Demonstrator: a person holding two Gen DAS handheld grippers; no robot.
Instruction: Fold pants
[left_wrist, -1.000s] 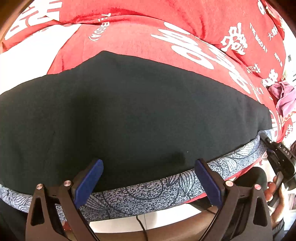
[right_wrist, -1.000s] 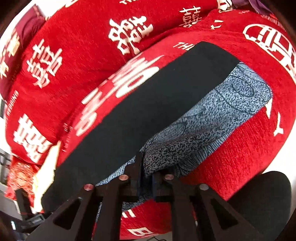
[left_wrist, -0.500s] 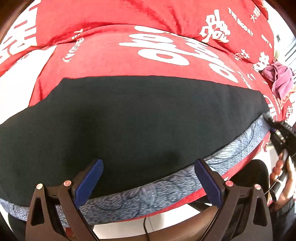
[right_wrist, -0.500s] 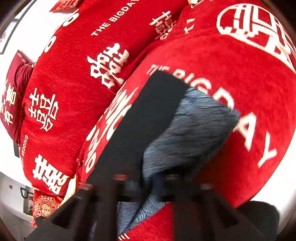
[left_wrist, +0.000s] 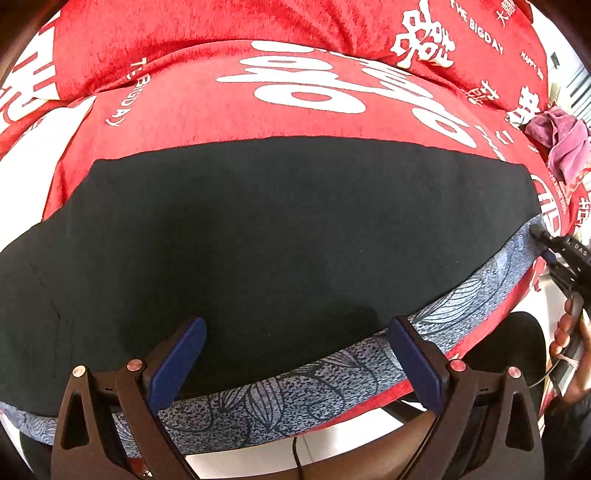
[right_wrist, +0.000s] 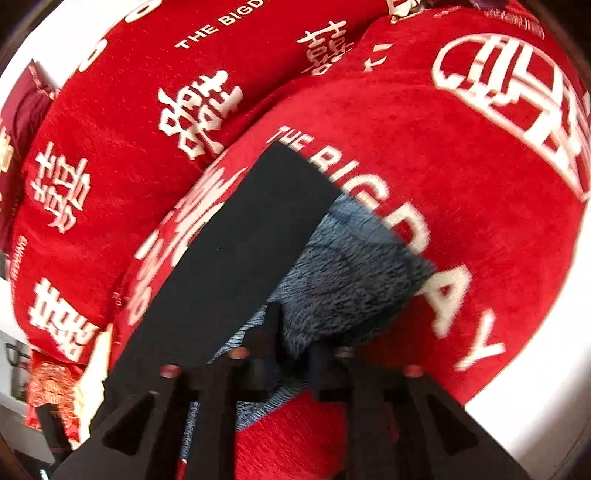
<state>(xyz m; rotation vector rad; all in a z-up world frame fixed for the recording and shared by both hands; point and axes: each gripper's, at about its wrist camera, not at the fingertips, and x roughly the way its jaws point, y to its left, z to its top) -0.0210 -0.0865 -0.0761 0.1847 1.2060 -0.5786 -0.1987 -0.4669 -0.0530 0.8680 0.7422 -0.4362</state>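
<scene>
The pants (left_wrist: 288, 229) are black with a grey-blue leaf-print lower layer along the near edge. They lie flat across a red sofa cover (left_wrist: 295, 92). My left gripper (left_wrist: 295, 350) is open, its blue pads (left_wrist: 177, 358) over the near edge of the pants. My right gripper (right_wrist: 291, 339) is shut on the grey-blue print edge of the pants (right_wrist: 343, 273) at their right end. It also shows at the right in the left wrist view (left_wrist: 543, 240).
A pink cloth (left_wrist: 565, 144) lies on the sofa at the far right. The sofa front edge and white floor (left_wrist: 351, 435) lie just below the pants. A red cushion (right_wrist: 22, 107) sits far left.
The right gripper has pulled the pants' end along the sofa, and the cloth now lies straighter. The left gripper stays open over the near edge.
</scene>
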